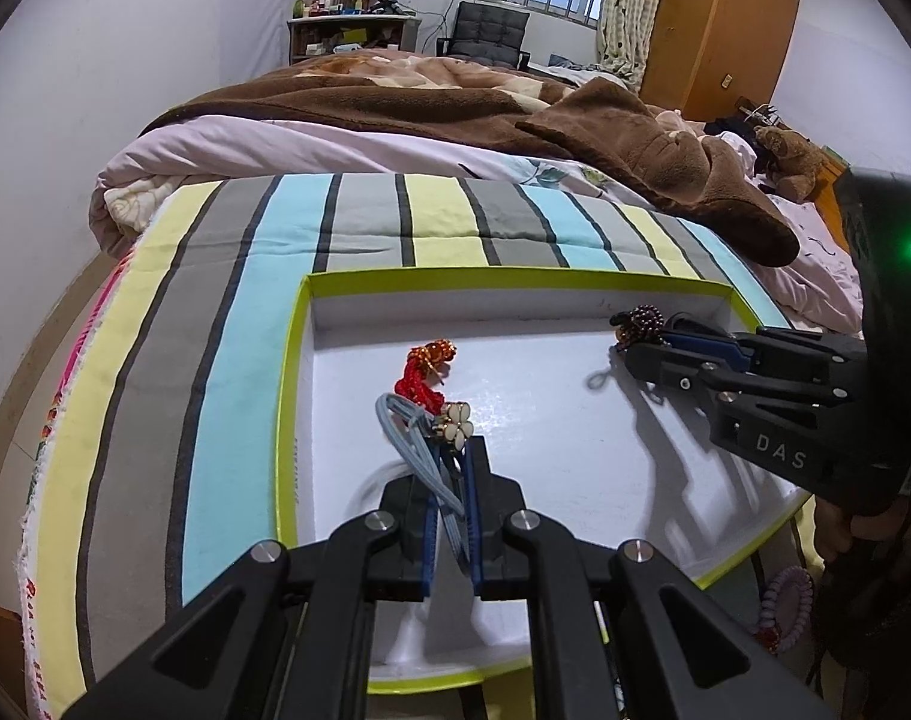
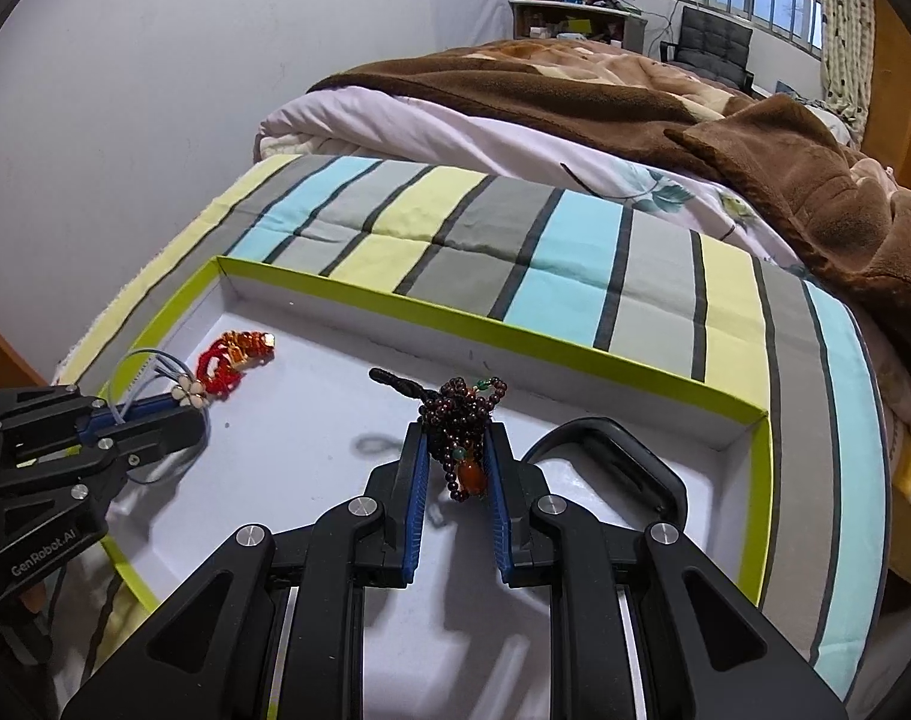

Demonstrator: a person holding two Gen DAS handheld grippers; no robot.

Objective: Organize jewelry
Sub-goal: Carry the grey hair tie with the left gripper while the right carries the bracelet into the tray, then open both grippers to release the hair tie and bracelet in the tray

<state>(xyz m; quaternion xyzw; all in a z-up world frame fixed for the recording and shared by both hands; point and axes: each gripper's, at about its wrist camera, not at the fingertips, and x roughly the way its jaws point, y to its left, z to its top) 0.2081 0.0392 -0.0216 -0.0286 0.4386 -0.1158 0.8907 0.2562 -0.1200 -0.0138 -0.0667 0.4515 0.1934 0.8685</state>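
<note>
Shallow white cardboard box with lime-green rim (image 1: 302,324) holding red-and-amber beaded bracelet (image 1: 422,375), left gripper (image 1: 452,468) clenched on pale-blue cord with cream flower charm (image 1: 455,420), right gripper (image 2: 455,450) grasping dark-red beaded strand (image 2: 461,414)

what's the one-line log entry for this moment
left gripper: shut on blue cord | right gripper: shut on dark bead bracelet | both over white tray | red bracelet: in tray

Pretty clearly someone's bedroom at home: there's a bed (image 1: 359,222) with a rumpled fuzzy brown blanket (image 1: 455,102) over pale floral bedding, a tall orange-brown wooden wardrobe (image 1: 725,30) in the corner, a cluttered white shelf of bottles and jars (image 1: 347,18) by the window, a black padded chair (image 1: 485,33), and a brown teddy bear (image 1: 788,156)
</note>
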